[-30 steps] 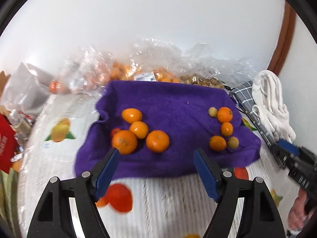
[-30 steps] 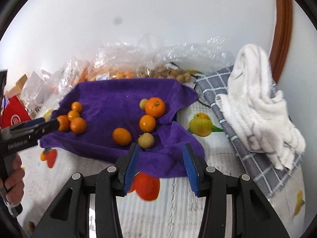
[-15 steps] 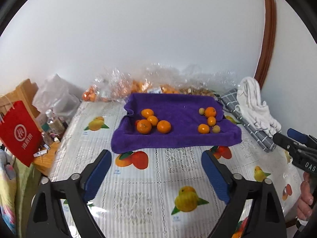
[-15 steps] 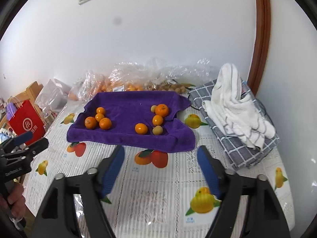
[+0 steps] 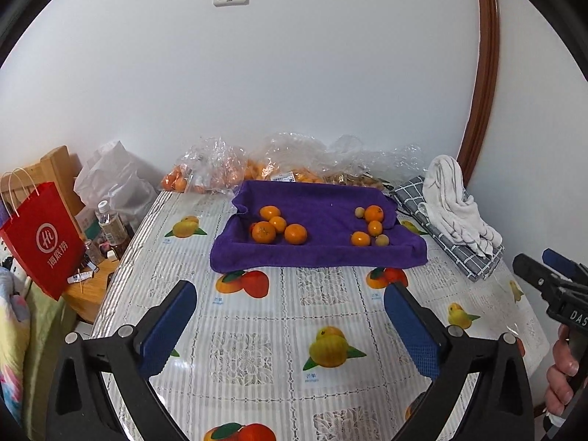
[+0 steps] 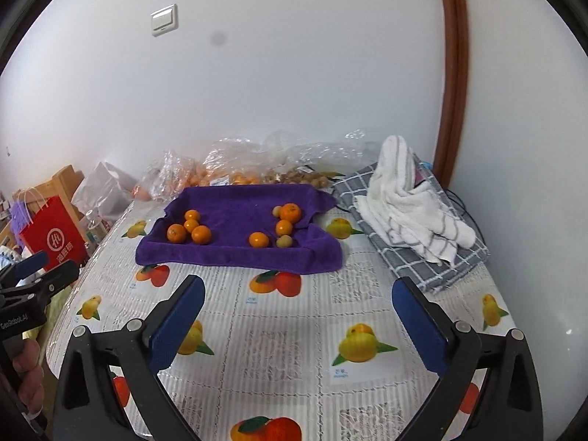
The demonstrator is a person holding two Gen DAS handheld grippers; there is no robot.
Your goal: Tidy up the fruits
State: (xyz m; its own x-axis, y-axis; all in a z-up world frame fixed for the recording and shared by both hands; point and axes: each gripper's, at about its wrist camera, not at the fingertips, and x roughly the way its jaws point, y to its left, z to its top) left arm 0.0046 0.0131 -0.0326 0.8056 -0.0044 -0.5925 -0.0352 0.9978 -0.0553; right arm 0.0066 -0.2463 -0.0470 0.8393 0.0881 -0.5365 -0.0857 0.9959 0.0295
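Note:
A purple towel [image 5: 323, 250] [image 6: 228, 253] lies at the far middle of the table. On its left part sits a cluster of several oranges [image 5: 279, 228] [image 6: 189, 229]. On its right part sit three oranges [image 5: 373, 215] [image 6: 284, 227] and two small pale round fruits [image 5: 382, 240] [image 6: 283, 241]. My left gripper [image 5: 290, 316] is open and empty, well back from the towel above the near table. My right gripper [image 6: 297, 310] is open and empty, also well back. Each gripper shows at the edge of the other's view.
The table has a fruit-print cover [image 5: 286, 330]. Clear plastic bags of fruit [image 5: 257, 169] line the far wall. A grey checked cloth with a white towel [image 6: 411, 198] lies at the right. A red paper bag [image 5: 40, 235] and bottles stand off the left edge.
Both grippers have pulled back and up from the towel, so the whole table now shows. The right gripper's jaws have widened. The fruits have not moved.

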